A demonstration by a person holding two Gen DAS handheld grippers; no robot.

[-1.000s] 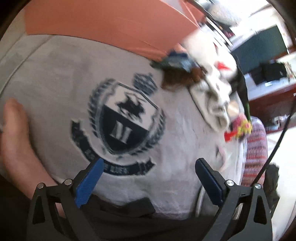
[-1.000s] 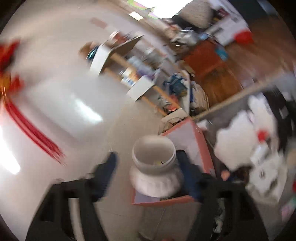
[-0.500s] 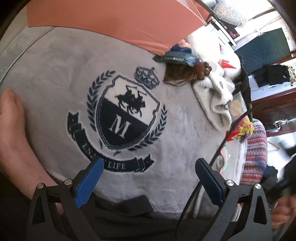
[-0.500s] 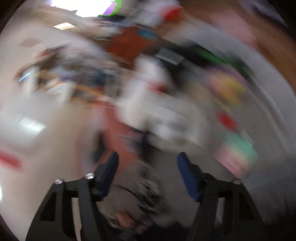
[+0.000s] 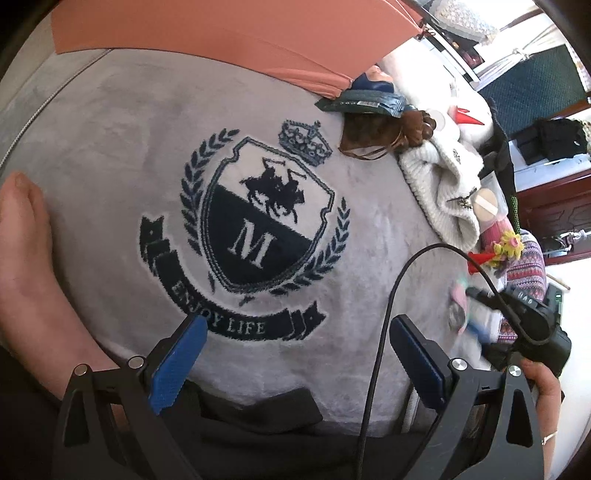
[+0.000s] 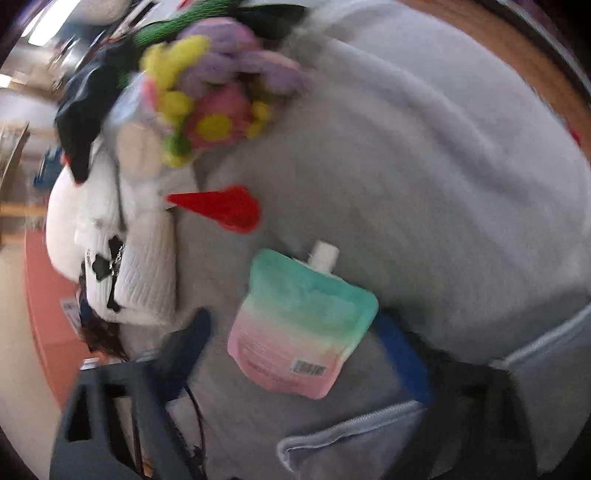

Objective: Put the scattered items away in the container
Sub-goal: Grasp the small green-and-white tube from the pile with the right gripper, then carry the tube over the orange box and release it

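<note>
A green-to-pink spouted pouch [image 6: 301, 325] lies on a grey plush cushion [image 6: 424, 177]. My right gripper [image 6: 299, 343] is open, its blue fingers either side of the pouch, not closed on it. It also shows in the left wrist view [image 5: 476, 328], blurred. My left gripper [image 5: 295, 354] is open and empty over the cushion's crest emblem [image 5: 255, 229]. The orange container [image 5: 221, 33] sits beyond the cushion, with a dark blue packet [image 5: 365, 99] and brown item [image 5: 376, 133] by its corner.
A white knit hat [image 5: 439, 192], a plush flower bunch [image 6: 210, 92], a red cone [image 6: 221, 208] and dark clothing [image 6: 81, 110] lie along the cushion's edge. A bare hand [image 5: 26, 266] rests at the cushion's left. A black cable [image 5: 388, 332] crosses the left view.
My right gripper has swung down from the room and container view onto the cushion and now frames the pouch; the white pot it held is gone. It has entered the left wrist view.
</note>
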